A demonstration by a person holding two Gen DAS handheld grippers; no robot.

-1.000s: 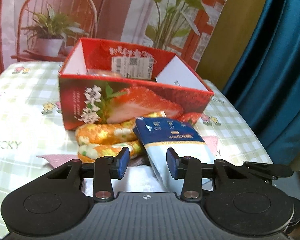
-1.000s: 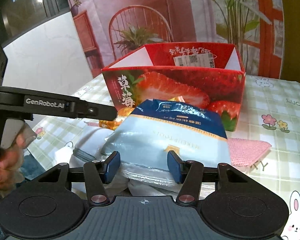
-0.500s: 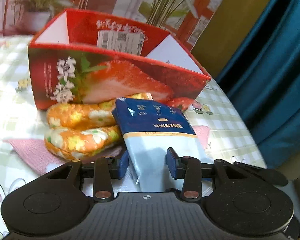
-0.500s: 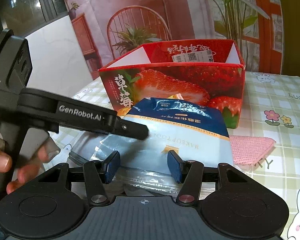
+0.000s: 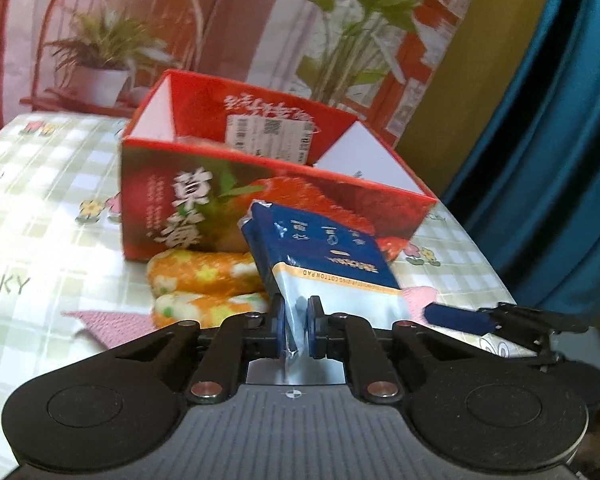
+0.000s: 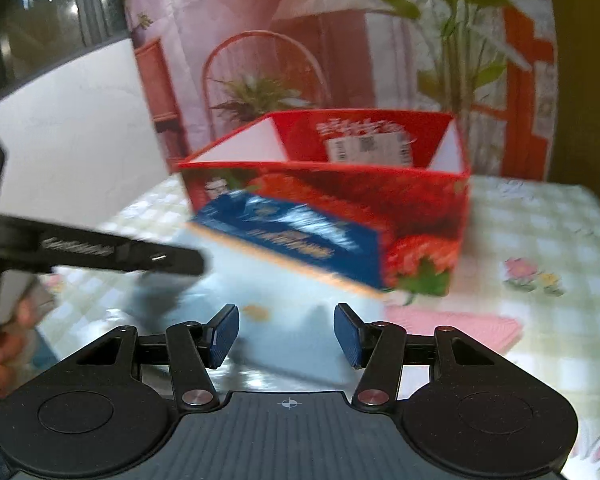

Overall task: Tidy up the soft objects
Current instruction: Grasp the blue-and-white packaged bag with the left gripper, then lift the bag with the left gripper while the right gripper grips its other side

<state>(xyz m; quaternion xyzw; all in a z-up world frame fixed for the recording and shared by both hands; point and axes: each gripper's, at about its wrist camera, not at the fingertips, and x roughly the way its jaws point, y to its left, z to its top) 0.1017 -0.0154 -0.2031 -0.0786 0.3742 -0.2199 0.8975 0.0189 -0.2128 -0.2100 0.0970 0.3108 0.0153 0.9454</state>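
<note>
Your left tongs (image 5: 296, 332) have just been closing and are now pinched tight on the near edge of the cotton pad pack (image 5: 320, 256), the blue and pale one, which sits tilted up in front of the red strawberry box (image 5: 188, 200). To its left, two orange floral cloth rolls (image 5: 204, 280) are stacked against the box, on a pink cloth (image 5: 112, 324) spread over the checked desk (image 5: 40, 208). Your right tongs (image 6: 286, 334) sit apart with the pack's pale end between the pads; the blur hides whether they press it.
</note>
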